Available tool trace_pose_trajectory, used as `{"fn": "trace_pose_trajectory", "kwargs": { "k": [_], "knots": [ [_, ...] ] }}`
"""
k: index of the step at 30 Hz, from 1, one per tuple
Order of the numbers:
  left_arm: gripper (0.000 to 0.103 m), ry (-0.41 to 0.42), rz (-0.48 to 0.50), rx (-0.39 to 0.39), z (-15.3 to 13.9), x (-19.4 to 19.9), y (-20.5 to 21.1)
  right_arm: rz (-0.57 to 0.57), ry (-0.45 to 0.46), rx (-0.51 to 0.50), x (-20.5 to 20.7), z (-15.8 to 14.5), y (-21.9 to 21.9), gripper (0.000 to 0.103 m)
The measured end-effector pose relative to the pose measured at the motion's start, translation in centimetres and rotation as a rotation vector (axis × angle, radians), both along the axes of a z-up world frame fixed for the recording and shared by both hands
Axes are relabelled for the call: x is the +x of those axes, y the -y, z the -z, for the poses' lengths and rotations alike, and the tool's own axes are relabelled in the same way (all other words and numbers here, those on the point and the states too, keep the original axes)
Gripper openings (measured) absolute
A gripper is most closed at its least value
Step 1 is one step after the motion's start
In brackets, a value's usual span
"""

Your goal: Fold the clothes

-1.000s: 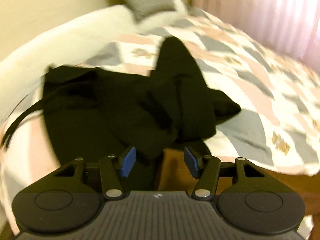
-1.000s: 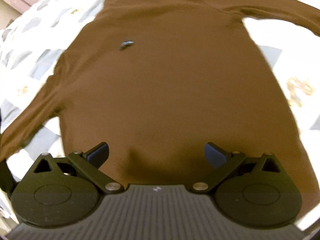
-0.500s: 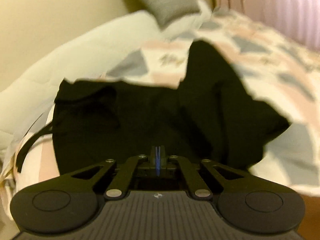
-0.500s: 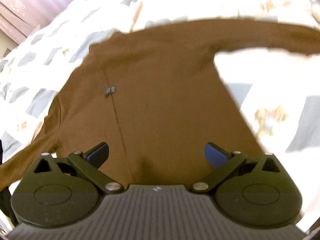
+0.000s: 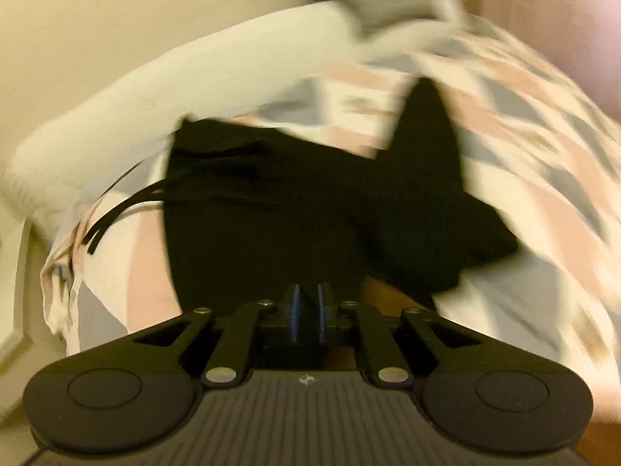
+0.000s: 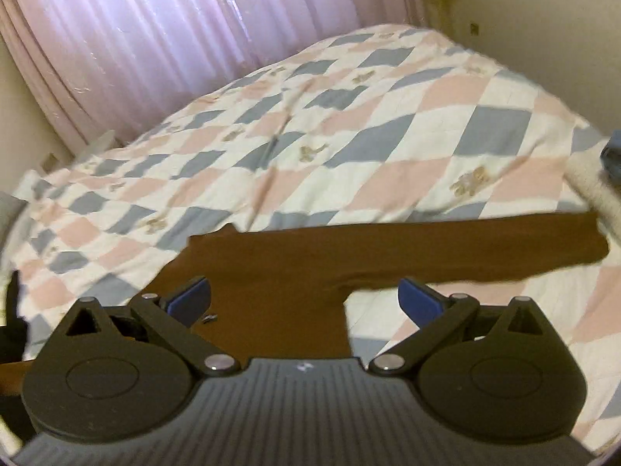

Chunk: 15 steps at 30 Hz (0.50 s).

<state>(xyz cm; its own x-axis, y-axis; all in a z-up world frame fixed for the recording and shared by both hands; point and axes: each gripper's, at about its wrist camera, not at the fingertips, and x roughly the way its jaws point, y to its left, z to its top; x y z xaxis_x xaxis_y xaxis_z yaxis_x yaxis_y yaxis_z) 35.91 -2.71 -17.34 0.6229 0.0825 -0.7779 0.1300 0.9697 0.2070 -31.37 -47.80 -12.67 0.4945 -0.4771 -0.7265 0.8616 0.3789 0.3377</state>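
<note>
right claw (image 6: 304, 299) lifted off brown shirt (image 6: 279, 268), wide open | left claw (image 5: 305, 312) closed, contents unclear

Checkered pastel quilt (image 6: 388, 124) on the bed, pink curtains (image 6: 174, 27) behind, cream wall (image 5: 116, 19).
</note>
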Motion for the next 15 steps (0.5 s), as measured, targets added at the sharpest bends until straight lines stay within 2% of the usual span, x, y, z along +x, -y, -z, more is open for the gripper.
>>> {"fn": "trace_pose_trajectory", "kwargs": {
  "k": [2, 4, 5, 9, 12, 15],
  "knots": [
    [0.031, -0.040, 0.124, 0.017, -0.4, -5.6, 3.2, -0.041, -0.001, 0.033, -0.3, 0.8, -0.7, 0.102],
    [0.035, -0.099, 0.240, 0.013, -0.3, -12.7, 6.6, -0.092, -0.023, 0.065, -0.4, 1.8, -1.7, 0.102],
    [0.040, -0.125, 0.285, 0.009, -0.3, -16.1, 8.0, -0.117, -0.042, 0.076, -0.4, 2.3, -2.3, 0.102],
    [0.050, -0.229, 0.460, -0.027, -0.9, -31.1, 13.2, -0.206, -0.091, 0.116, -1.3, 3.4, -4.7, 0.102],
    [0.056, -0.314, 0.534, -0.072, -1.8, -40.1, 15.6, -0.260, -0.116, 0.108, -2.5, 2.7, -6.4, 0.102],
    [0.057, -0.351, 0.553, -0.099, -3.3, -46.3, 17.1, -0.302, -0.141, 0.084, -4.0, 1.6, -7.6, 0.102]
  ]
}}
